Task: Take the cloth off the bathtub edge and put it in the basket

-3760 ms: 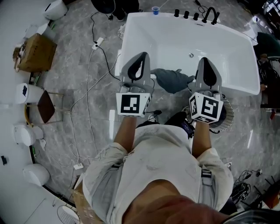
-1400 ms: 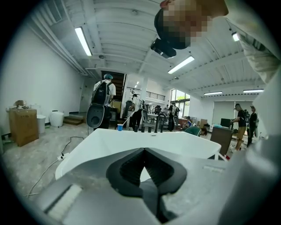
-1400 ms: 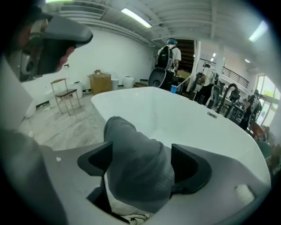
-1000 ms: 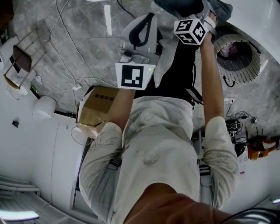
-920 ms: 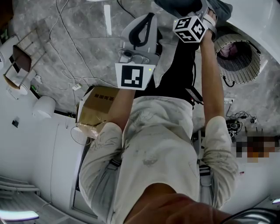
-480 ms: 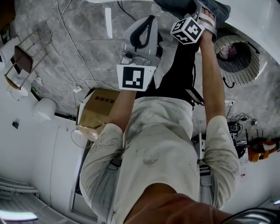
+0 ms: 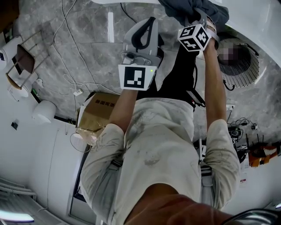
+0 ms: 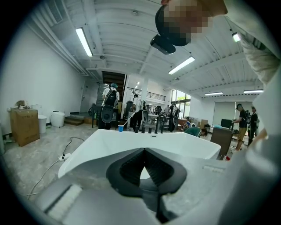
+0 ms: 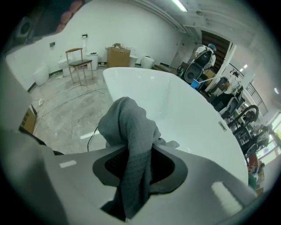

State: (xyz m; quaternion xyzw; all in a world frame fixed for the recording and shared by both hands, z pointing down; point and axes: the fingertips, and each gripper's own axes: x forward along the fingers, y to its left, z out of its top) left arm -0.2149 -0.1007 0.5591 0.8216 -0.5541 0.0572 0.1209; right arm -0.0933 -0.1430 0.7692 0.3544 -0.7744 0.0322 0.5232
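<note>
The right gripper (image 9: 137, 153) is clamping the grey cloth (image 9: 127, 118). Its fingers (image 9: 112, 165) have just been closing, and the fabric is now sitting pinched between them. One bunch is standing up past the fingertips and a tail is hanging back toward the camera. In the right gripper view the bunch is showing against the near-left corner of the white bathtub (image 9: 184, 110). It seems to be lifted clear of the rim, though the fold is hiding the spot where they would meet.

In the head view the cloth (image 7: 186, 8) is lying at the far edge of the picture and covering the tips of the right gripper (image 7: 193, 16). The round basket (image 7: 253, 66) is standing on the grey marble floor (image 7: 88, 44) just right of that gripper, beside the bathtub's curved wall (image 7: 263, 22).

The left gripper (image 7: 151, 21) is hanging over the floor, left of the right one and apart from the cloth. In the left gripper view its fingers (image 8: 129, 166) are meeting at the tips with nothing between them, and the left gripper (image 8: 144, 150) is pointing across the bathtub (image 8: 109, 140).

A cardboard box (image 7: 99, 110) is sitting on the floor near the person's left side.
</note>
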